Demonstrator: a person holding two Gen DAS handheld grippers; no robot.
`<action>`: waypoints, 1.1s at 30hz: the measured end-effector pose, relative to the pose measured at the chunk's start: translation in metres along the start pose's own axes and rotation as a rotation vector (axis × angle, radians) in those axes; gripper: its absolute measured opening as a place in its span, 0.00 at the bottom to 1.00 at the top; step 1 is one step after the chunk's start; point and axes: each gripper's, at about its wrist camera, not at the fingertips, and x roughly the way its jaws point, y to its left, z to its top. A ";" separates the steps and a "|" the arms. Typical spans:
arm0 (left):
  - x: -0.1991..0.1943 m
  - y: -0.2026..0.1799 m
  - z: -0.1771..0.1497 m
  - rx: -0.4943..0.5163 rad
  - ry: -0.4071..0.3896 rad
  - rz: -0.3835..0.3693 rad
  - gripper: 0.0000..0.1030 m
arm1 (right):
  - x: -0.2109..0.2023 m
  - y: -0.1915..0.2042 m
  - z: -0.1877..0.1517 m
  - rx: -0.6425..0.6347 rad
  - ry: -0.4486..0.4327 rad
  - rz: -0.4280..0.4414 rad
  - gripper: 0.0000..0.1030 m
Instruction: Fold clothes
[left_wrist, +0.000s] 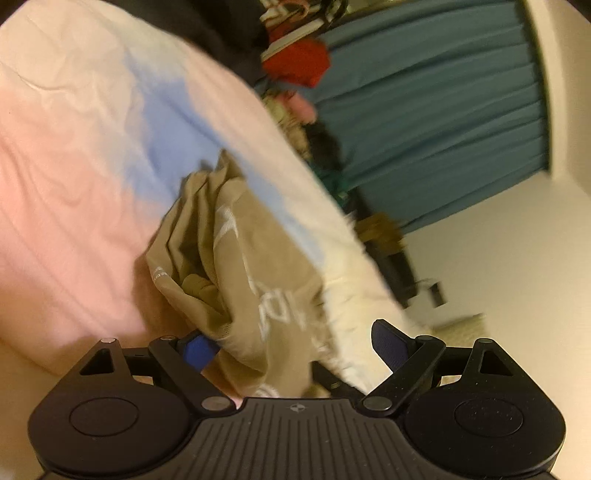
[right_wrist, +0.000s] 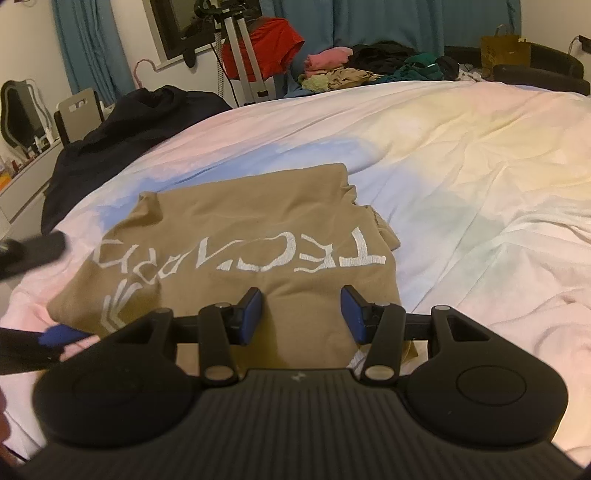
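A tan T-shirt (right_wrist: 236, 236) with white lettering lies folded on the pastel bedsheet (right_wrist: 461, 158). My right gripper (right_wrist: 302, 314) is open, its blue pads over the shirt's near edge, with nothing between them. In the left wrist view, which is tilted and blurred, the same tan shirt (left_wrist: 243, 266) shows from its side. My left gripper (left_wrist: 295, 347) is open wide, its jaws either side of the shirt's near edge. The left gripper also shows at the left edge of the right wrist view (right_wrist: 44, 288), next to the shirt's left side.
A dark garment (right_wrist: 122, 125) lies at the bed's far left. A pile of clothes (right_wrist: 369, 66) and a red garment (right_wrist: 266, 48) sit beyond the bed. Teal curtains (left_wrist: 436, 110) hang behind. A dresser (right_wrist: 22, 173) stands at the left.
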 end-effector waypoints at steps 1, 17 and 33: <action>-0.001 0.001 0.000 -0.011 -0.008 0.013 0.74 | 0.000 0.000 0.000 0.001 0.000 0.000 0.49; 0.036 0.009 0.004 -0.011 0.062 0.075 0.67 | -0.002 -0.004 0.001 0.040 -0.001 0.007 0.49; 0.041 -0.001 0.006 -0.069 -0.049 0.004 0.22 | 0.005 -0.041 -0.029 0.880 0.212 0.692 0.92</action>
